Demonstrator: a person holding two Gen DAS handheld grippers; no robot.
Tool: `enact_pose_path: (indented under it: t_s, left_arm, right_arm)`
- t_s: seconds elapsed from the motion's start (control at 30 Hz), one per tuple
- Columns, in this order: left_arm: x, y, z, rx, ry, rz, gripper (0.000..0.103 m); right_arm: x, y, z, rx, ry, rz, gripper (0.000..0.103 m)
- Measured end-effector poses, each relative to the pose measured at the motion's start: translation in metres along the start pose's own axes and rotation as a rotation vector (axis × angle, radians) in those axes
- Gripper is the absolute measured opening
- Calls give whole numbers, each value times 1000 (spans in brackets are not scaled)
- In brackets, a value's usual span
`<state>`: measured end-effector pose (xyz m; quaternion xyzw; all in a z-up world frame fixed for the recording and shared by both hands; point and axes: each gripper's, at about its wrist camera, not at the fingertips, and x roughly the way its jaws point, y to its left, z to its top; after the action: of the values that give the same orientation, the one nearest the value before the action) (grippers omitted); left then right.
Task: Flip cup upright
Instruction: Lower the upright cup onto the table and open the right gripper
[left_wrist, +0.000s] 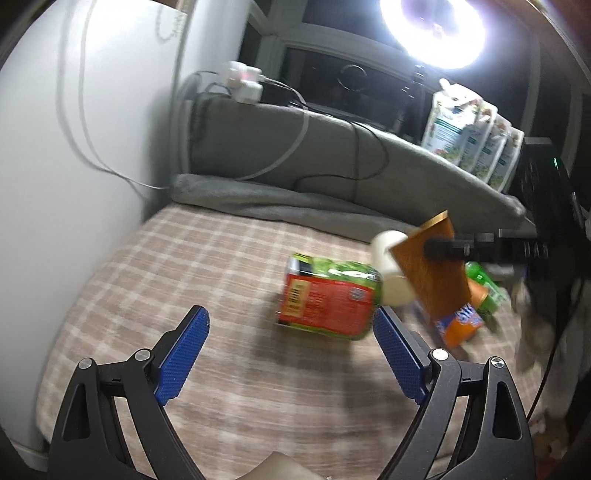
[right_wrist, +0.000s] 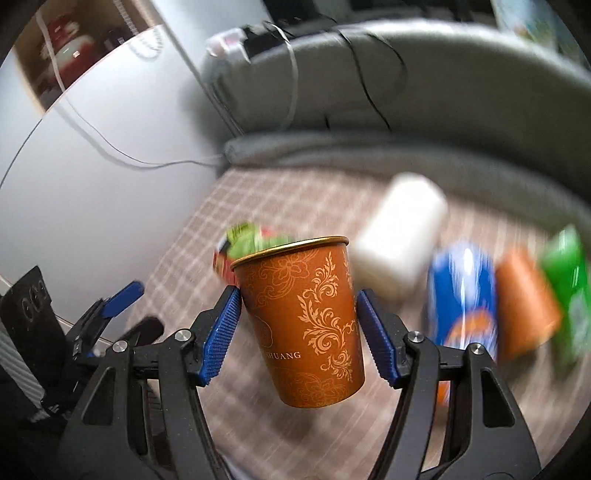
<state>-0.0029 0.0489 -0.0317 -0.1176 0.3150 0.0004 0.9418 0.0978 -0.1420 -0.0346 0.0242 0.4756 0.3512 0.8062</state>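
An orange paper cup (right_wrist: 306, 317) with a gold floral print and gold rim is held between the blue pads of my right gripper (right_wrist: 299, 325). It is nearly upright, rim up, lifted above the checked cloth. In the left wrist view the same cup (left_wrist: 432, 266) hangs at the right, gripped by the right gripper's black finger (left_wrist: 454, 249). My left gripper (left_wrist: 291, 343) is open and empty, low over the cloth, left of the cup.
A red and green packet (left_wrist: 328, 299), a white bottle (left_wrist: 391, 273), a blue and orange can (right_wrist: 461, 295), another orange cup (right_wrist: 524, 302) and a green can (right_wrist: 569, 288) lie on the checked cloth (left_wrist: 184, 266). A grey cushion (left_wrist: 295, 162) and cables lie behind.
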Motion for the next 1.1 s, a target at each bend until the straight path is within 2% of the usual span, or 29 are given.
enact_pose_path:
  t_s: [0.23, 0.4, 0.6, 0.67, 0.8, 0.9, 1.0, 1.1]
  left_arm:
    - [10, -19, -5, 8, 81, -83, 90]
    - [14, -31, -9, 28, 117, -99, 90]
    - [19, -39, -11, 48, 142, -111, 90]
    - [20, -43, -11, 58, 149, -107, 90]
    - [22, -51, -11, 82, 155, -105, 90]
    - [23, -54, -11, 81, 158, -113, 90]
    - [25, -56, -11, 56, 171, -134, 90]
    - [28, -57, -12, 31, 192, -164, 90]
  right_arm:
    - [11, -35, -50, 244, 54, 17, 68]
    - [13, -49, -62, 328, 49, 30, 69]
    - [19, -58, -59, 370, 59, 39, 70]
    - [12, -59, -59, 358, 57, 29, 77]
    - [2, -55, -58, 302, 32, -5, 80]
    - [-14, -46, -56, 225, -27, -93, 80]
    - [-36, -34, -57, 107, -127, -281, 80]
    - [-53, -29, -59, 55, -185, -387, 80]
